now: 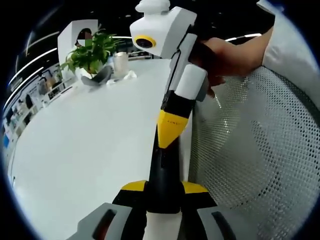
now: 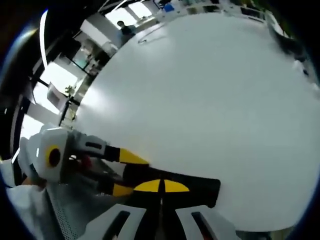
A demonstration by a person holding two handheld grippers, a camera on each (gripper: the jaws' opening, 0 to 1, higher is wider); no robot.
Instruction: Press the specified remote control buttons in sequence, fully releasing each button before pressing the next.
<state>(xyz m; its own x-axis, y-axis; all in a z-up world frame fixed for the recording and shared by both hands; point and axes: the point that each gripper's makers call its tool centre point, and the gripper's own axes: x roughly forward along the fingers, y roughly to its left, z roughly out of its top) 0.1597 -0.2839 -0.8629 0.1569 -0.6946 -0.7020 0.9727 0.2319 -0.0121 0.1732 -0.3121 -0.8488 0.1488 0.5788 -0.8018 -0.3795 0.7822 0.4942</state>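
- The left gripper (image 1: 162,200) has light grey jaw bases with dark slots, yellow pads at their tips and a black body between.
- The right gripper (image 2: 161,192) looks alike: pale grey jaws, yellow tips.
- At two o'clock in the left gripper view, a hand (image 1: 227,57) emerges from a white sleeve (image 1: 292,45).

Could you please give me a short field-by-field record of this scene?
surface: white table
remote: black, long, clamped at one end
left gripper: shut on remote
right gripper: jaws together, tip against the remote
hand: holds the right gripper
background: potted plant at the table's far end
beside table: white mesh chair
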